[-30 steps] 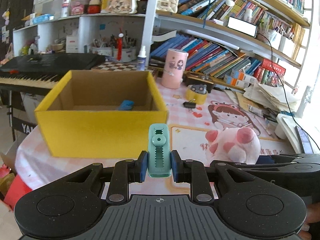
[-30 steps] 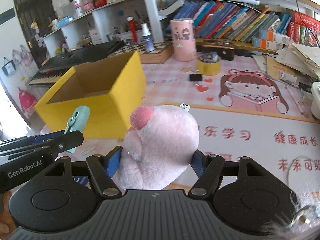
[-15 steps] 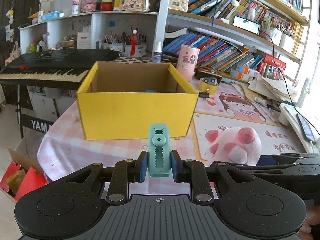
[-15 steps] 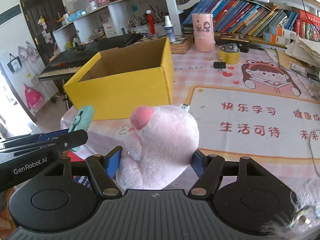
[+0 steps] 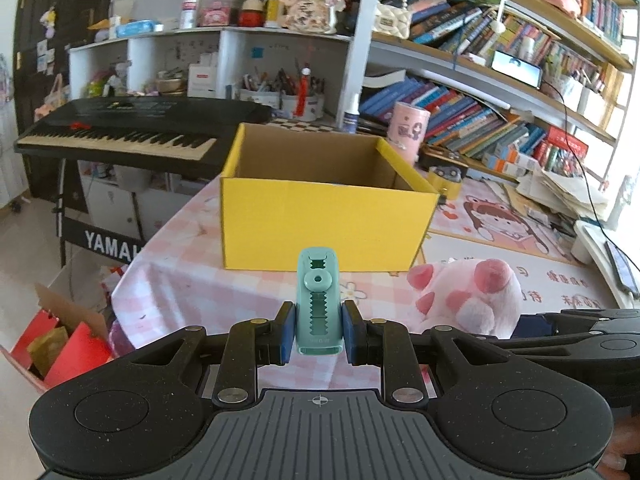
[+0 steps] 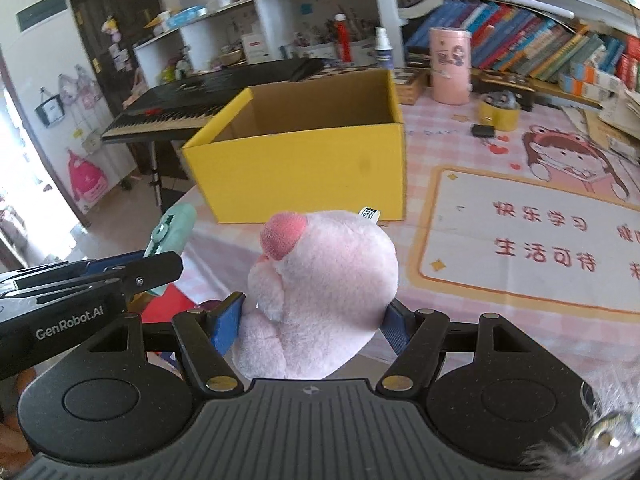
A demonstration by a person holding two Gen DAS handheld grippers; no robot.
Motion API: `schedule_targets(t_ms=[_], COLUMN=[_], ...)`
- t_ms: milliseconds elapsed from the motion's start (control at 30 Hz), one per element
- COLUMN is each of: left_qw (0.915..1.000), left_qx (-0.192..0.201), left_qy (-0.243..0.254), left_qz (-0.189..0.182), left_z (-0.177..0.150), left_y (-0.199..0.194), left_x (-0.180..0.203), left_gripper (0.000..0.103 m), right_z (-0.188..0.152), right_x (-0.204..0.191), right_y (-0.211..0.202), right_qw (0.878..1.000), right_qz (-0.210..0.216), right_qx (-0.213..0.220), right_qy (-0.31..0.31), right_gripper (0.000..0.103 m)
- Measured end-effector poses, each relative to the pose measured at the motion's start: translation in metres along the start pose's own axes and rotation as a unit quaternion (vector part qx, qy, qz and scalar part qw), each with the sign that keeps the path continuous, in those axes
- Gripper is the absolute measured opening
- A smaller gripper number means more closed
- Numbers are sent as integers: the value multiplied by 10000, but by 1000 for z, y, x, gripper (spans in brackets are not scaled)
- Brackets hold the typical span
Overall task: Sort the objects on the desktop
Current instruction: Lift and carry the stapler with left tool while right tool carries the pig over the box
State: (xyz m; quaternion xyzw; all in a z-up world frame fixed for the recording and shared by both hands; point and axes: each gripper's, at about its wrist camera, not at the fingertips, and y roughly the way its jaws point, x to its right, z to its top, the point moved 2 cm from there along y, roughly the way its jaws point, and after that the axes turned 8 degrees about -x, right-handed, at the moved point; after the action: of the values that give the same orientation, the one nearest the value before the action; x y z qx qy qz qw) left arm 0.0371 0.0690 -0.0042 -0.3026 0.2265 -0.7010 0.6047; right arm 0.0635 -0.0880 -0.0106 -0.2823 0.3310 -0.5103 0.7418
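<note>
Box [image 5: 326, 222] ahead: we are carrying a clip [image 5: 319, 300] in the left claw [image 5: 319, 334] and a plush [image 6: 320, 292] in the right claw [image 6: 312, 320]; next, dropping both inside.

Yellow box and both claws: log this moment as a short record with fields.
left claw: shut on teal clip, upright between the pads
right claw: shut on pink plush toy
yellow box: open top, on the pink checked tablecloth, ahead of both claws
box contents: not visible from here
near box: pink cylinder, yellow tape roll
</note>
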Motion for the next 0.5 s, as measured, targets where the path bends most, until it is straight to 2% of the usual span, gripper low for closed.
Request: schedule_targets(t_ms=[300, 500], left_qw=[9998, 9993], left_qx=[86, 319], left_qy=[-145, -97], left_qz=[106, 156], left_z=[6, 25], left_y=[2, 6], left_x=[-8, -7], left_gripper=[23, 23], right_z=[11, 29], right_x=[-10, -6], right_y=[7, 6], right_qw=[9997, 9989], right_qz=[35, 26], right_qx=[29, 286], right_qy=[-243, -369], right_gripper=[68, 68])
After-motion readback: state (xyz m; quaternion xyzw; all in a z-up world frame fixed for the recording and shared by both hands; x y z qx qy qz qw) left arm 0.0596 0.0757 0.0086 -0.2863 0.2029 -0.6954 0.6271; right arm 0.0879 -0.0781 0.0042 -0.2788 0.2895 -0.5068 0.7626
